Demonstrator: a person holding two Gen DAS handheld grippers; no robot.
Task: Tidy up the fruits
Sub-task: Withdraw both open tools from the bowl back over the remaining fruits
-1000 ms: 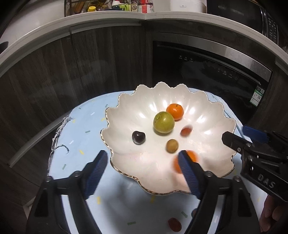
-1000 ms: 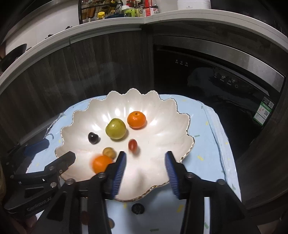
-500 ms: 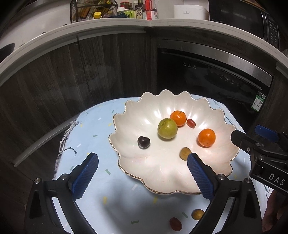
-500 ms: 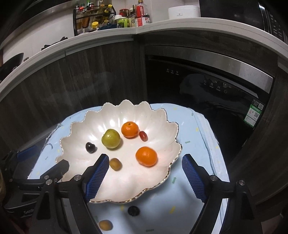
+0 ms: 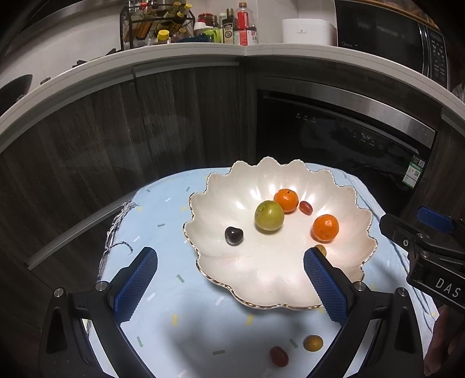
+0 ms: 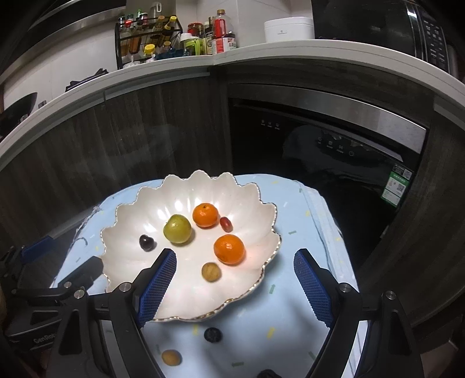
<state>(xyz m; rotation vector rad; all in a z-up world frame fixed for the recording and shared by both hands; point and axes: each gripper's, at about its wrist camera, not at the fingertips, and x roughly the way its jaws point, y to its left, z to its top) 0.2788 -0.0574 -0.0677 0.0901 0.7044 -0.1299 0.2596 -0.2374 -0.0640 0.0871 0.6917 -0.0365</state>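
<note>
A white scalloped bowl (image 5: 261,180) (image 6: 139,200) sits on a light blue cloth. In it lie a green fruit (image 5: 269,215) (image 6: 177,228), two oranges (image 5: 286,200) (image 5: 325,228) (image 6: 205,215) (image 6: 229,249), a red grape (image 5: 306,207) (image 6: 226,224), a dark cherry (image 5: 234,235) (image 6: 146,242) and a small brown fruit (image 6: 211,272). My left gripper (image 5: 229,276) is open and empty above the bowl's near rim. My right gripper (image 6: 235,279) is open and empty, over the bowl's right side. On the cloth lie a red grape (image 5: 279,356), a yellow-brown fruit (image 5: 313,343) (image 6: 171,357) and a dark berry (image 6: 212,334).
The cloth (image 5: 162,290) covers a small table in front of dark cabinets and a black oven (image 5: 334,130). A countertop behind holds bottles (image 5: 238,26) and a spice rack. The cloth's frayed edge (image 5: 122,209) hangs at the left.
Both grippers have opened wider and pulled back and up from the bowl. An orange that was by the left gripper's fingers has rolled to the bowl's right side and rests there.
</note>
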